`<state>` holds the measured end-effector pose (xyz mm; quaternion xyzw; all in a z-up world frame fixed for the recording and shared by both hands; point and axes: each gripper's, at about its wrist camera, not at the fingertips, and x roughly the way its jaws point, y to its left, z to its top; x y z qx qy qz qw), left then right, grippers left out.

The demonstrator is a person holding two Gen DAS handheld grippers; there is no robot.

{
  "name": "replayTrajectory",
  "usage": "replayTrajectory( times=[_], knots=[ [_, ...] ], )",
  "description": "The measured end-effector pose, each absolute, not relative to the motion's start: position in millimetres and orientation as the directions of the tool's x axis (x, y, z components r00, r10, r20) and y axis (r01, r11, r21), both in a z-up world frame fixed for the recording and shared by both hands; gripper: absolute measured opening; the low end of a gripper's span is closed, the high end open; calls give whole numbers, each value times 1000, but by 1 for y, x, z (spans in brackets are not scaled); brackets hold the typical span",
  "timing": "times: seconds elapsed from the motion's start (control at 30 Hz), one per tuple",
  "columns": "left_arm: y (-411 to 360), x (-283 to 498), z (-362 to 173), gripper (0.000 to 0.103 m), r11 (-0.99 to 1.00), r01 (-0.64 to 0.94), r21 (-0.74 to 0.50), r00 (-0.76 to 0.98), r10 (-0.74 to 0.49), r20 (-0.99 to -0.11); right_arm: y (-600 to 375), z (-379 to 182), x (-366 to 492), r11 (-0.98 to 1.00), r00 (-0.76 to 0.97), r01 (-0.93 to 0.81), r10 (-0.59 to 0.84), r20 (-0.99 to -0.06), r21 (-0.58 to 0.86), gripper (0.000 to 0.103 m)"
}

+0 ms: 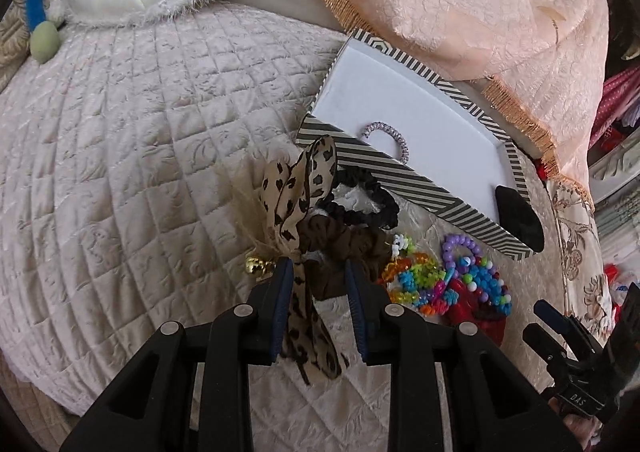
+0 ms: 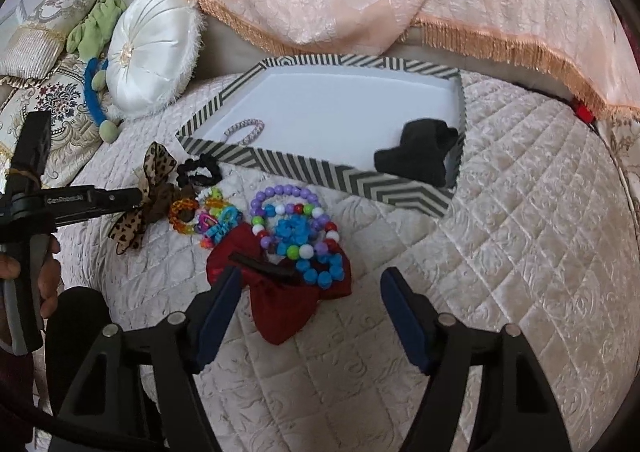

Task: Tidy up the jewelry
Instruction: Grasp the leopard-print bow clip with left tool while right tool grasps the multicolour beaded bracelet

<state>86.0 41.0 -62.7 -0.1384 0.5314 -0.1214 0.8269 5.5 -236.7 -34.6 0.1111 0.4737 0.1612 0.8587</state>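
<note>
- Straddling the leopard-print bow (image 1: 298, 188) and the brown scrunchie (image 1: 340, 248), the left gripper (image 1: 318, 272) is sitting with its jaws parted, not clamping either
- Hovering spread wide over the red bow (image 2: 280, 312), the right gripper (image 2: 310, 280) is gripping nothing
- Lying in the striped tray (image 2: 320, 168) are a lilac spiral hair tie (image 2: 245, 130) and a black bow (image 2: 420, 152)
- Resting on the quilted bedspread (image 2: 500, 232) just beside the tray are the bead bracelets (image 2: 296, 228) and a black scrunchie (image 2: 198, 172)

right gripper (image 1: 580, 400): white letters "DAS" on body | left gripper (image 2: 64, 199): print too blurred to read
</note>
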Motion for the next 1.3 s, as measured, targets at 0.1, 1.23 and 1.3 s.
replayTrajectory(
  times=[0.1,1.23,1.3],
  knots=[
    [39,91,-68,17,930,47,-364,396,-352,-848,-230,-35,13,925,494,-208,380,-782,318,67],
    [44,73,-45,0,938,118,-325,445,-343,-828,-245,2,32,888,550,-222,455,-701,402,9],
    [44,70,-40,0,938,127,-324,452,-345,-822,-246,10,28,887,565,-228,456,-687,402,9]
  ],
)
